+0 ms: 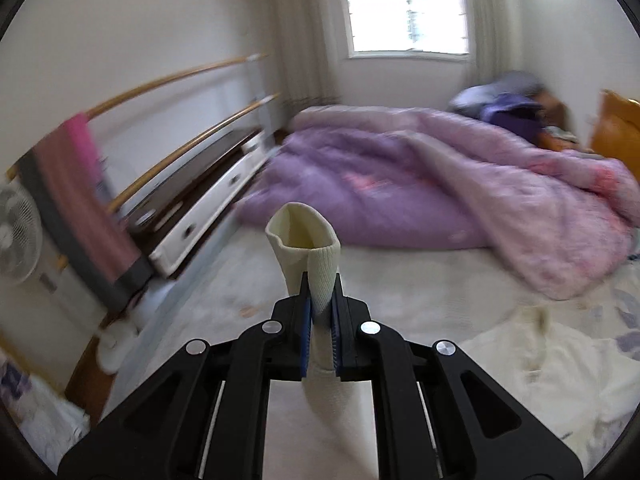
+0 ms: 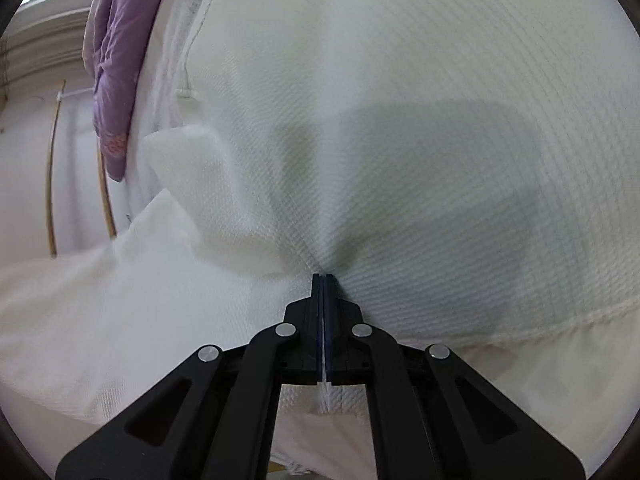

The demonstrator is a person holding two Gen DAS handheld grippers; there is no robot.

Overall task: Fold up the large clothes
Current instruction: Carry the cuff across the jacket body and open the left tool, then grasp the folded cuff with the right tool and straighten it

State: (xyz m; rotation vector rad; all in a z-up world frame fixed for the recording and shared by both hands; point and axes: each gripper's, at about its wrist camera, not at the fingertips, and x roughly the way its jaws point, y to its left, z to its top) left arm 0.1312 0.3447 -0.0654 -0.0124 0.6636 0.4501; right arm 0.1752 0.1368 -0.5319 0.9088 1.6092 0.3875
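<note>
Starting at the left, we see through the left wrist camera a white fan [image 1: 18, 232] at the edge, then a pink and grey cloth [image 1: 80, 204] hanging over two wooden rails [image 1: 192, 144] along the wall, blurred, with a low white drawer unit [image 1: 212, 204] below them. In the middle, our left gripper [image 1: 321, 300] pinches a cream sleeve [image 1: 304, 248] of the garment: its ribbed cuff sticks up past the fingertips and gapes open like a short tube, while the rest of the sleeve runs back between the blue pads and under the gripper. The jaws stand nearly together, pressing the knit flat. Behind it a purple and pink quilt [image 1: 420, 184] lies heaped across the bed [image 1: 400, 292], under a bright window [image 1: 404, 8]. To the right, the body of the cream garment [image 1: 540, 364] lies crumpled on the pale sheet, near the lower right edge. In the right wrist view, the same quilt [image 2: 112, 68] shows at the far left, and the white garment [image 2: 400, 120] fills almost everything else: a fine waffle-like weave, soft and off-white, with a stitched hem [image 2: 560, 320] curving across the lower right. Our right gripper [image 2: 323, 280] is pressed fully together on a thin fold of that fabric, and creases fan out from the fingertips where the cloth is gathered.
</note>
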